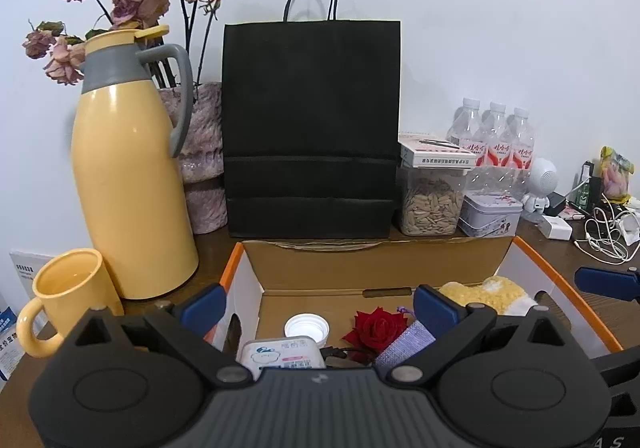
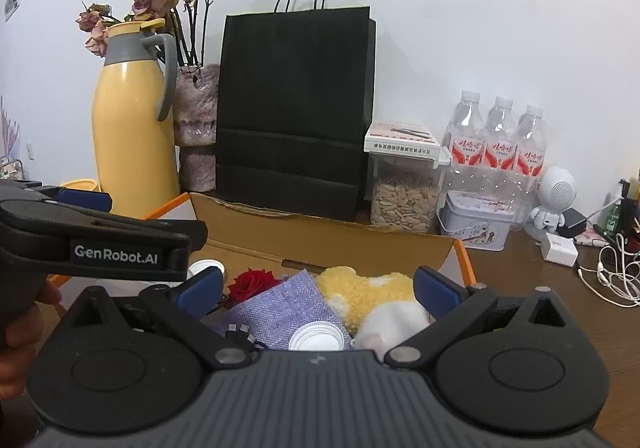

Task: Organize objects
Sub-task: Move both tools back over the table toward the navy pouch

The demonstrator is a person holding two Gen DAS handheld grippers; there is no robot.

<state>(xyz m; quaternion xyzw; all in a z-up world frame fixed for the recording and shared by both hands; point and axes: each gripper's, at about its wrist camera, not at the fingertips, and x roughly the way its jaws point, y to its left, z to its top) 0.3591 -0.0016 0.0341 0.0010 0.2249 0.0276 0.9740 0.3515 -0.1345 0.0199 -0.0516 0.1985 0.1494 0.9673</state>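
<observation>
An open cardboard box (image 1: 376, 250) with orange edges sits in front of me. It holds a red rose (image 1: 376, 328), a purple pouch (image 1: 404, 346), a white cap (image 1: 307, 328), a wipes pack (image 1: 284, 358) and a yellow-white plush (image 1: 488, 290). My left gripper (image 1: 320, 306) hovers open over the box's left half, nothing between its blue pads. My right gripper (image 2: 320, 288) stands open over the plush (image 2: 368, 296), the pouch (image 2: 280, 308) and a second white cap (image 2: 318, 338), touching none. The left gripper (image 2: 144, 216) shows at the left of the right wrist view, beside the rose (image 2: 252, 282).
Behind the box (image 2: 320, 236) stand a black paper bag (image 1: 312, 128), a yellow thermos jug (image 1: 128, 176), a yellow mug (image 1: 68, 296) and a vase of dried roses (image 1: 204, 152). To the right are a seed jar (image 1: 430, 204), a tin (image 1: 490, 214), water bottles (image 1: 496, 136) and white cables (image 1: 604, 232).
</observation>
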